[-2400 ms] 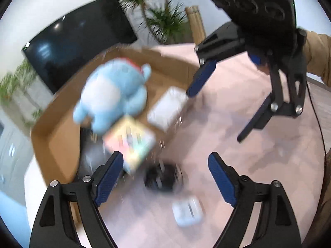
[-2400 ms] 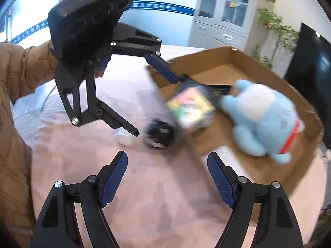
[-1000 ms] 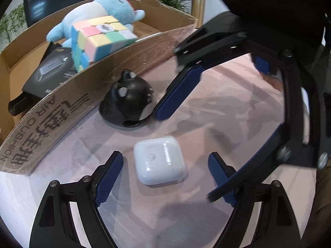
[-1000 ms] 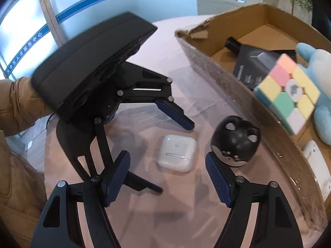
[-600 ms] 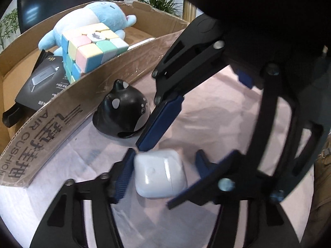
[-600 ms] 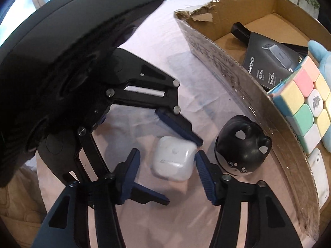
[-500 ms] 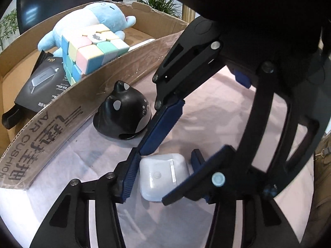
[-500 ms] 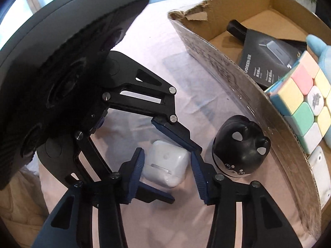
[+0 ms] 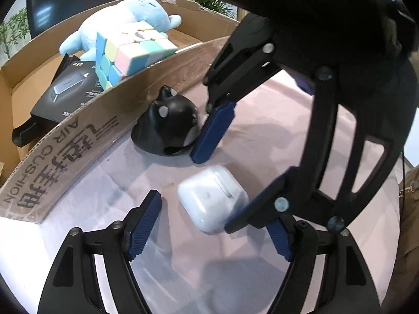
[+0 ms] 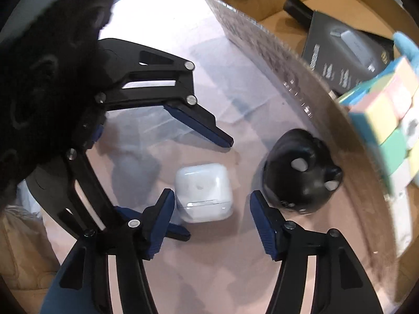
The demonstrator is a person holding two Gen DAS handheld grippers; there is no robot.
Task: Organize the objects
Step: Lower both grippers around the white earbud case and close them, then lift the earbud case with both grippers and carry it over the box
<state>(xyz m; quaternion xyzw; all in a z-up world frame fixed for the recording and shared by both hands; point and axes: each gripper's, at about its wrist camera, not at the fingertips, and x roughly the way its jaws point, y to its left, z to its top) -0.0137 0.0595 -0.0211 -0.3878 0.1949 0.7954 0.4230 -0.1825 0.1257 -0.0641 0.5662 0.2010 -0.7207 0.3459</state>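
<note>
Both my tongs — left tongs (image 9: 214,230) and right tongs (image 10: 212,222) — have just been opening, released around the white earbud case (image 10: 203,192) lying low-centre on the counter (image 10: 235,83). Crossed fingers risk colliding — knocking it toward the black cat figure (image 10: 301,175).

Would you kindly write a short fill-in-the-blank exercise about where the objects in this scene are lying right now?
1. The small white earbud case lies on the pink ____.
2. The pastel puzzle cube sits inside the brown ____ box.
3. The glossy black cat-shaped figure stands ____ the box, against its wall.
4. The plush toy behind the cube is light ____.

Missing words: tablecloth; cardboard; outside; blue
</note>
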